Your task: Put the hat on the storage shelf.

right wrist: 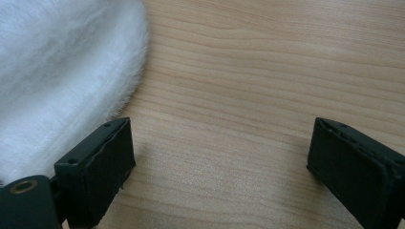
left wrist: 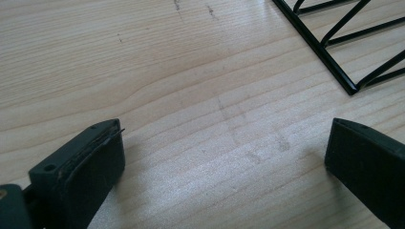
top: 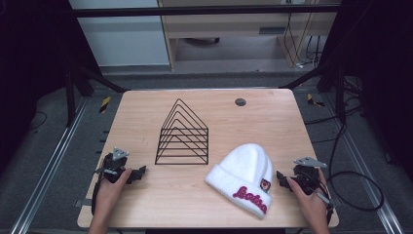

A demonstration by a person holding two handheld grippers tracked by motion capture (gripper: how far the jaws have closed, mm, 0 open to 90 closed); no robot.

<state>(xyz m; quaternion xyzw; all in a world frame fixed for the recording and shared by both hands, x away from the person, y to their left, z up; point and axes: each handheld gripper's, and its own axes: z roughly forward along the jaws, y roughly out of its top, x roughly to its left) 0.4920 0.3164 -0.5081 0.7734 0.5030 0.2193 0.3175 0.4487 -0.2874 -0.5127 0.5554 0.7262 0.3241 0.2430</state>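
Note:
A white fuzzy beanie (top: 245, 176) with red lettering on its cuff lies on the wooden table (top: 204, 200), front right; its fur (right wrist: 62, 67) fills the left of the right gripper view. A black wire rack (top: 183, 135) of nested triangles stands mid-table, its corner (left wrist: 334, 52) at the top right of the left gripper view. My left gripper (top: 140, 174) rests near the front left, jaws wide open over bare wood (left wrist: 224, 148). My right gripper (top: 281, 178) sits just right of the beanie, open and holding nothing (right wrist: 219, 157).
A small dark round disc (top: 240, 102) sits near the table's far edge. Cables (top: 350, 190) trail off the right side. Metal rails run along both sides of the table.

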